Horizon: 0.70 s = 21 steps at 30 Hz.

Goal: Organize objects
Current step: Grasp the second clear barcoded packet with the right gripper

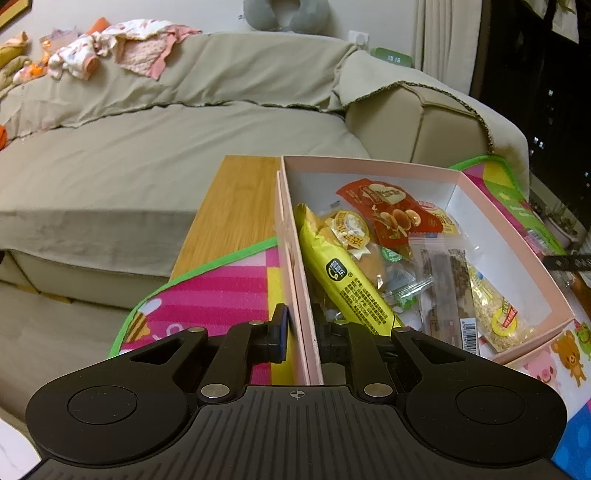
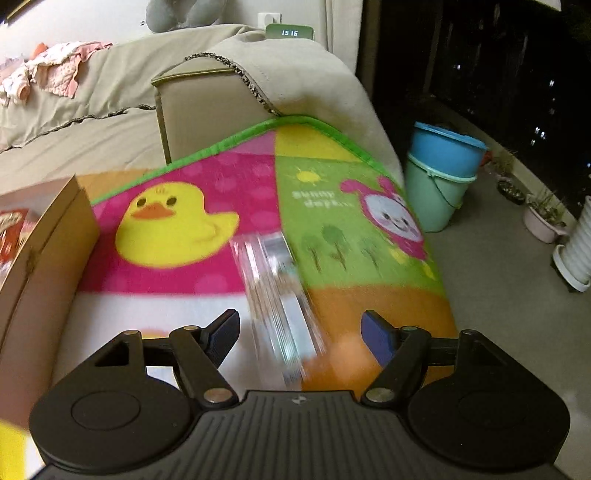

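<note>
Jaws astride pink box (image 1: 369, 166) wall

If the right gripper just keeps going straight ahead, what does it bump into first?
Most likely the clear plastic packet lying on the play mat, right between the open fingers of the right gripper. The picture is blurry there, so how near it is cannot be told.

1 pink box (image 1: 480, 195) w/ approx 6 snack packs: 1 yellow (image 1: 343, 280), 1 red (image 1: 388, 214), 1 clear (image 1: 447, 291), rest unclear. 1 clear packet (image 2: 280, 291) on mat (image 2: 354, 206). 2 stacked buckets (image 2: 439, 173). 1 clock (image 2: 290, 32).
</note>
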Motion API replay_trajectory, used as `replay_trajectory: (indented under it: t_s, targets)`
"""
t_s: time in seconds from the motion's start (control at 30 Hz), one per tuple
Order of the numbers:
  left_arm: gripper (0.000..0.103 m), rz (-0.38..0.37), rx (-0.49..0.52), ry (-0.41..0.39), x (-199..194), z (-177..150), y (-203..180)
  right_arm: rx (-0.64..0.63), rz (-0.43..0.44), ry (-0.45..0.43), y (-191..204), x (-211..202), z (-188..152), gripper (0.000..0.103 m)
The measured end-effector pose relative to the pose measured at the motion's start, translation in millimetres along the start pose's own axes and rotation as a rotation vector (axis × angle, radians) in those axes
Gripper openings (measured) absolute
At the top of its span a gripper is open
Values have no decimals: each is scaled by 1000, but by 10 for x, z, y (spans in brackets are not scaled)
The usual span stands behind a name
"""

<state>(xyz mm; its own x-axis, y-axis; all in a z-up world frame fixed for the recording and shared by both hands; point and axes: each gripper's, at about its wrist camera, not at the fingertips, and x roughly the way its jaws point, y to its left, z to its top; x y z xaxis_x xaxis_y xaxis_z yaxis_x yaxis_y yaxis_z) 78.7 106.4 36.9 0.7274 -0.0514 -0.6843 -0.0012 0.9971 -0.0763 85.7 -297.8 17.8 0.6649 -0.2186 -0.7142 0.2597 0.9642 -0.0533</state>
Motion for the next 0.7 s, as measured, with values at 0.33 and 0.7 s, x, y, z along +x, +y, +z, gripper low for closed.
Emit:
replay_trajectory:
  t_s: [0.33,0.7]
  targets:
    - [14,-5,-7,-1,8,-19,11,-48,42,20,208,17,62,37]
    - [15,-12,-13,-3,2,-23,17,-94,138,2,383,-720,-252,37]
